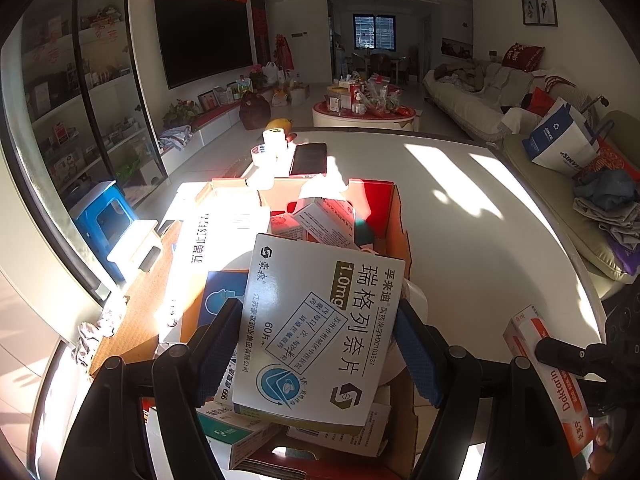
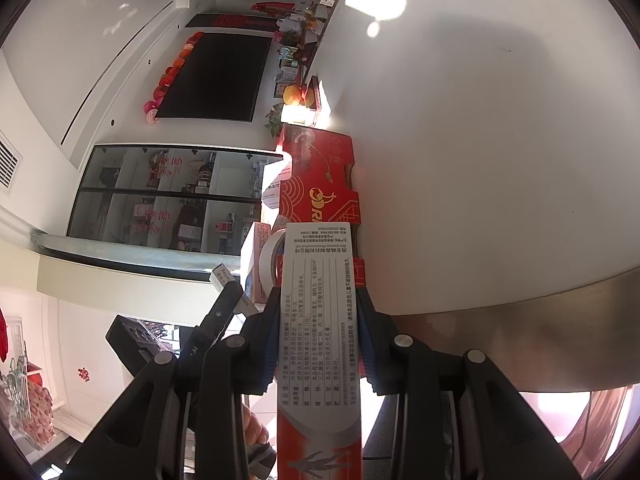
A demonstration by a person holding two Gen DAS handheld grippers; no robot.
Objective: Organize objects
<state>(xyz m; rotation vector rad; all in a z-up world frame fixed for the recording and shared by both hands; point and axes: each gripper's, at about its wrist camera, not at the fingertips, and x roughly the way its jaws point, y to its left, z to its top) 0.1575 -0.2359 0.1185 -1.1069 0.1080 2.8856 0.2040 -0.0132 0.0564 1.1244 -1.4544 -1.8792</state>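
The left hand-held gripper point(image 1: 320, 344) clamps a white medicine box point(image 1: 320, 328) printed in dark Chinese characters, which juts toward twelve o'clock above the box-filled carton point(image 1: 394, 216) on the counter point(image 1: 480, 208).

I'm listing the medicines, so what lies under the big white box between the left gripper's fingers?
Under the big white box parts of other cartons show: a blue-and-white carton, a teal-and-white one and a white printed one. Their labels are mostly covered.
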